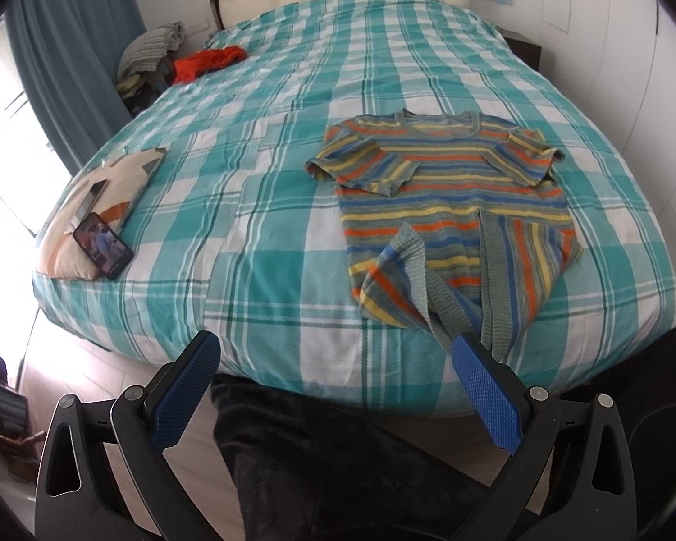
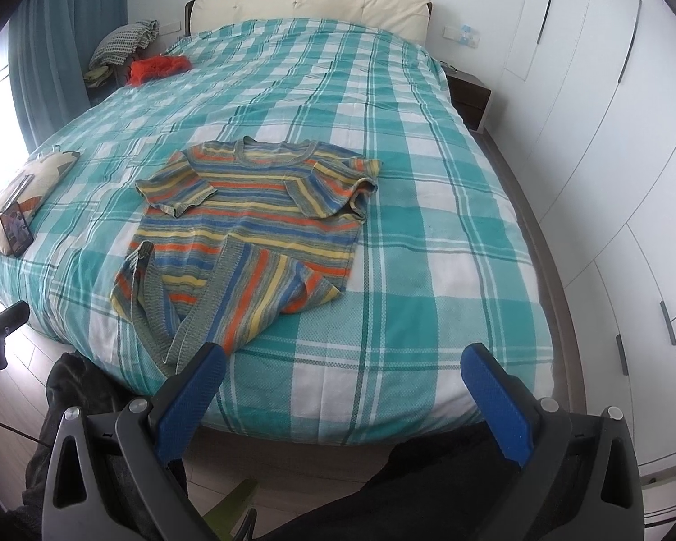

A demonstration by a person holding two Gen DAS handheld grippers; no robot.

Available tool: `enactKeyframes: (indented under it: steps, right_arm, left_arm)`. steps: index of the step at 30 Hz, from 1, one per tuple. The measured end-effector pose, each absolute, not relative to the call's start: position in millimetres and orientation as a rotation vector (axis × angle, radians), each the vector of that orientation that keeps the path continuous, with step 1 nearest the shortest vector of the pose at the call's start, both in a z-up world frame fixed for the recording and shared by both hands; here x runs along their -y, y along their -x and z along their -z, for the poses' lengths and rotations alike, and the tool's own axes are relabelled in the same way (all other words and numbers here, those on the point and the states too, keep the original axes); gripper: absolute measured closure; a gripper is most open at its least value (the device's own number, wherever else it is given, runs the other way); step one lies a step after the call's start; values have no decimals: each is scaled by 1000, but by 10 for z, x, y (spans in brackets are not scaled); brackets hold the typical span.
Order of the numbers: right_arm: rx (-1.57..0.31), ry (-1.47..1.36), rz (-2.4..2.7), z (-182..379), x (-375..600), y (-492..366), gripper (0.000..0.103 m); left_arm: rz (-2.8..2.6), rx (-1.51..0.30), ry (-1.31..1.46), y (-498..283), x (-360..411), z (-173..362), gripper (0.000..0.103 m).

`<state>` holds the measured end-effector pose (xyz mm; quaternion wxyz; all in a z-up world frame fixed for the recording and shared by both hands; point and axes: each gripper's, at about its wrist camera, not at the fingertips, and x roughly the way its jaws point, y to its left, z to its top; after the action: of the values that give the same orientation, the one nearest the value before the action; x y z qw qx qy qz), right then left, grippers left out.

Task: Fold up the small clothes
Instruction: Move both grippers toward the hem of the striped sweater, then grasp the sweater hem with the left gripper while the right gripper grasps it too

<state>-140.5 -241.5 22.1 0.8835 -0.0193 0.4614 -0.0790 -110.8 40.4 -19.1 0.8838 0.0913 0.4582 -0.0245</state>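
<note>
- My left gripper [image 1: 335, 354]: jaws wide apart, nothing between them; held off the foot of the bed, its right-hand pad just at the shirt's trailing hem.
- My right gripper [image 2: 344, 363]: jaws likewise wide and empty; its left-hand pad sits beside the same hem corner.
- Dark trouser legs [image 1: 320, 464]: below both tools, at the bed's near edge.
- Striped knit shirt [image 1: 450, 189]: the task's item, flat on the near half of the bed, neckline away from me, both short sleeves turned in over the chest; lower hem rumpled, two corners flipped up, a grey ribbed edge [image 2: 175, 324] trailing toward me.
- Step in hand, as I judge it: take the hem, one corner per gripper. Pinch only the ribbed band, both layers, then smooth the flipped corners flat before carrying the hem up to the neckline, keeping the sleeves undisturbed.
- Checked teal bedcover [image 2: 428, 207]: the working surface.
- Cushion with a phone [image 1: 103, 245] on it: left, well apart.
- Orange garment [image 2: 157, 66]: far left, near the headboard [image 2: 311, 4].
</note>
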Motion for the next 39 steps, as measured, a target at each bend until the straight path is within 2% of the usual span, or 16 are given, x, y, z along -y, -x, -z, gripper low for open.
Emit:
enactKeyframes:
  steps: [23, 28, 34, 35, 36, 38, 39]
  right_arm:
    - [-944, 34, 150, -113, 2352, 1430, 0]
    - [-938, 6, 125, -33, 2331, 1281, 0]
    - [-1016, 21, -53, 643, 2114, 404, 0]
    - [-1029, 12, -91, 750, 2046, 197, 1]
    - [-1040, 10, -135, 856, 1960, -16, 1]
    - [-1075, 11, -243, 1089, 1794, -410, 7]
    - [-1118, 10, -311, 1227, 1726, -595, 9]
  left_arm:
    - [30, -939, -116, 1068, -561, 189, 0]
    - [73, -980, -64, 817, -595, 499, 0]
    - [207, -1072, 25, 286, -380, 1117, 3]
    - [216, -1072, 10, 218, -292, 1188, 11]
    - [228, -1070, -13, 150, -201, 1253, 26]
    - [267, -1084, -59, 20, -31, 1381, 39]
    - [277, -1093, -75, -37, 31, 1448, 52]
